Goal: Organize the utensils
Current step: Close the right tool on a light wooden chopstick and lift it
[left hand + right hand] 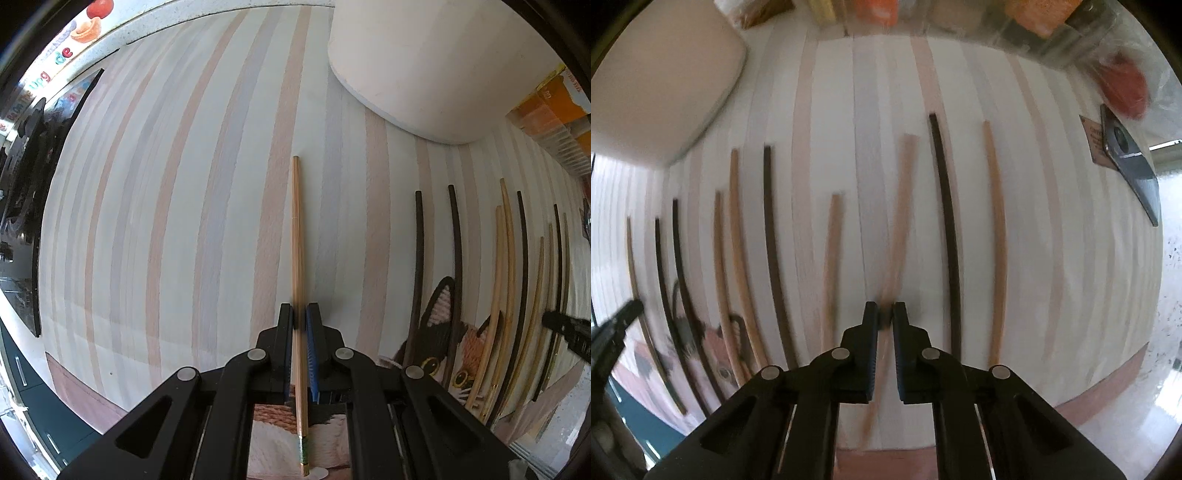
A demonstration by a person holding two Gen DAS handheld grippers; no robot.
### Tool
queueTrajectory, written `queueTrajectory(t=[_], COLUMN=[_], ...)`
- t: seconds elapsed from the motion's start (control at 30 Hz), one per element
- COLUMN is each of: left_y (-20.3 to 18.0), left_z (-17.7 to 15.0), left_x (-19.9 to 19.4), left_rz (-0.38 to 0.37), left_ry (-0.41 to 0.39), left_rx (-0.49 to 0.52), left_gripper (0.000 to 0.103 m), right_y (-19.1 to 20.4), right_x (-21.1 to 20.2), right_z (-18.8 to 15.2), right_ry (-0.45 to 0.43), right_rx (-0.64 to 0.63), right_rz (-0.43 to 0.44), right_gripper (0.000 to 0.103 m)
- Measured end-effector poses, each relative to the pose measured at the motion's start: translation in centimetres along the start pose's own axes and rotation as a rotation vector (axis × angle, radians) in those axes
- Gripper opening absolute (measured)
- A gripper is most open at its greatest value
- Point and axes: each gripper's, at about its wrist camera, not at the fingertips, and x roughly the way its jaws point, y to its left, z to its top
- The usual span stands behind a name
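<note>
The left gripper (299,314) has its jaws closed on a light bamboo chopstick (297,236), whose long axis runs straight up the centre of the frame, in line with the jaws, over the striped table (166,221). The right gripper (885,314) likewise has its jaws nearly closed around a blurred light chopstick (901,206) leaning slightly toward upper right. The remaining chopsticks (768,240) lie roughly parallel beside it, nearer the right gripper.
</note>
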Motion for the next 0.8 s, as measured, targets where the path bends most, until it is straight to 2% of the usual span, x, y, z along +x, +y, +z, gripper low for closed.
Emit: queueTrajectory(t=[0.1,0.2,0.27,0.5,0.63,0.7,0.73,0.8], left_y=[0.6,1.5,1.8,0.8,1.6,2.1,2.6,3.6], left_z=[0.0,0.1,0.3,1.1,1.4,1.0,0.8,0.4], left_x=[0.0,0.0,0.1,0.2,0.1,-0.7,-1.4,-2.8], left_rz=[-0.012,-0.036,-0.037,0.047,0.041,0.017,0.007,-0.01], left_ry=[0.002,0.011,0.018,0.024,0.025,0.001,-0.013,-0.044], left_rx=[-0.002,-0.029,-0.024,0.086,0.067,0.051,0.046,0.04], left_gripper=[0.005,0.007,0.007,0.005,0.004,0.004,0.004,0.004], right_y=[-0.2,1.1,-0.1,1.5,1.9,2.5,1.8,1.3], right_x=[-0.3,0.9,0.5,-0.1,-1.2,-1.1,-1.8,-2.3], right_z=[-0.1,-0.2,-0.7,1.5,2.3,1.2,-0.5,-1.2], right_ry=[0.043,0.049,0.035,0.011,-0.017,-0.04,-0.044,-0.06], right_rx=[-0.072,-0.065,-0.053,-0.014,-0.016,0.002,0.017,0.046], right_rz=[-0.015,-0.008,-0.007,-0.031,-0.064,-0.034,-0.015,0.018], right_gripper=[0.008,0.008,0.009,0.01,0.008,0.007,0.007,0.007])
